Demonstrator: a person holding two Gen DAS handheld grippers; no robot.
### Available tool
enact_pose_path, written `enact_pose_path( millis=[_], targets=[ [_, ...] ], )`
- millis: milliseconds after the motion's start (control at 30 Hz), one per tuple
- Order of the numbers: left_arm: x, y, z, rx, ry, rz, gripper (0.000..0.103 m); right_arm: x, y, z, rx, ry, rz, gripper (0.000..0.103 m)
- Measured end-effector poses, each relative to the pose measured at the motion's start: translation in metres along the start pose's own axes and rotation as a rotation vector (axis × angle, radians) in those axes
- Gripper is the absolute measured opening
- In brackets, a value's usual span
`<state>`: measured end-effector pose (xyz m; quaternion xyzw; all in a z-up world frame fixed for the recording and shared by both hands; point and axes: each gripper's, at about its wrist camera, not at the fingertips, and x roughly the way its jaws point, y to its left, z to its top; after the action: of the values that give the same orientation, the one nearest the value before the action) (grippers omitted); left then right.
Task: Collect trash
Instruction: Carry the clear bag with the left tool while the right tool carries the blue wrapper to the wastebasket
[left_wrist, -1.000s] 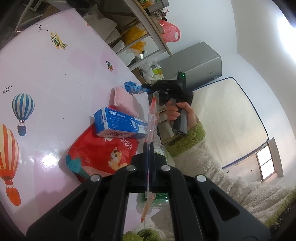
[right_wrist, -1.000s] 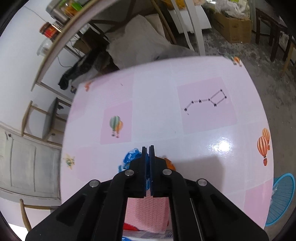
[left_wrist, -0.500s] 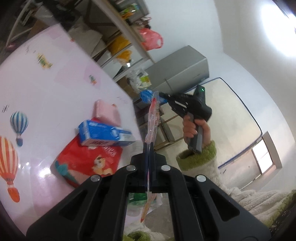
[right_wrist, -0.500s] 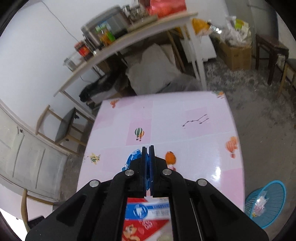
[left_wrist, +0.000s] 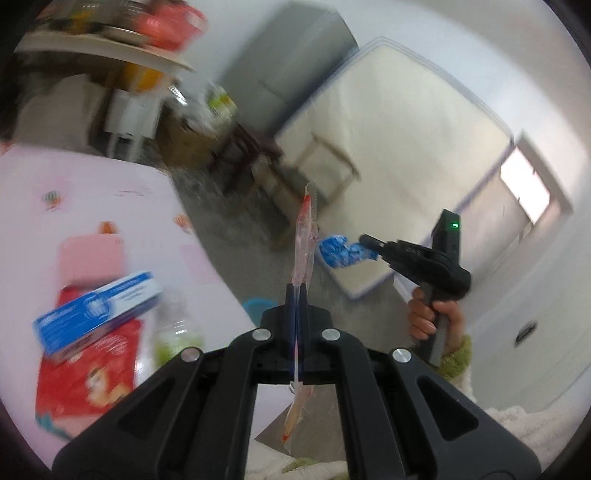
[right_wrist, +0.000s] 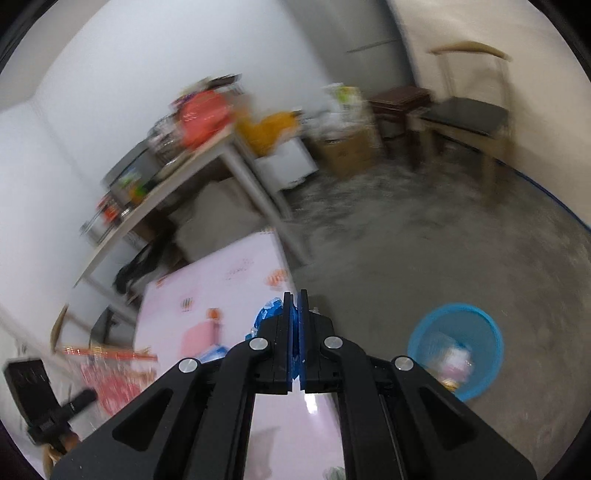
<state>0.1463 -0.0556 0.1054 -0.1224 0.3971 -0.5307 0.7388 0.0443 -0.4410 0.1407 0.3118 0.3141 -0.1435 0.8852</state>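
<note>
Risk in the left wrist view lies with the thin wrapper (left_wrist: 305, 236): the left gripper (left_wrist: 297, 295) pinches it only at its middle, so both long ends hang free, one standing up past the tips and one trailing below the fingers. A quick swing could let it slide out and drop on the floor short of the bin. The fingers are fully closed on it, nothing else between them. To the right, off the table's right edge, the right gripper (left_wrist: 365, 242) in a hand (left_wrist: 434, 317) carries a crumpled blue scrap (left_wrist: 340, 251) clamped at its tips, over the floor. A blue box (left_wrist: 98, 308), a red pouch (left_wrist: 86, 376), a pink pack (left_wrist: 92, 258) and a bottle (left_wrist: 177, 328) are left near the table's near right corner, and the low left gripper could catch the box or bottle.

From the right wrist view, the right gripper (right_wrist: 294, 299) has its fingers shut tight on the blue scrap (right_wrist: 267, 312), which bulges out to their left. The blue bin (right_wrist: 456, 345) stands on the floor, well apart from the table (right_wrist: 221, 280), and already holds some trash. The bin sits off to the right of the fingers, not under them, so I judge that a release now would miss it. Blur hides finer detail.
</note>
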Motion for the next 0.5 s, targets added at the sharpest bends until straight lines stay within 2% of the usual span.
enact_pose_path(
  millis=[133,200,367,500],
  targets=[
    [0.102,-0.042,0.022,0.065,0.218,0.018,0.0,-0.01,-0.08,-0.026,0.128,-0.003,-0.081,0.002],
    [0.164,-0.061,0.024,0.093,0.335,0.059,0.0,-0.004,-0.115,-0.039,0.19,0.007,-0.115,0.002],
    [0.296,-0.082,0.004,0.156,0.531,0.149,0.0,0.027,-0.202,-0.075,0.342,0.056,-0.201,0.002],
    [0.398,-0.079,-0.023,0.152,0.657,0.193,0.0,0.055,-0.263,-0.101,0.463,0.102,-0.247,0.002]
  ],
)
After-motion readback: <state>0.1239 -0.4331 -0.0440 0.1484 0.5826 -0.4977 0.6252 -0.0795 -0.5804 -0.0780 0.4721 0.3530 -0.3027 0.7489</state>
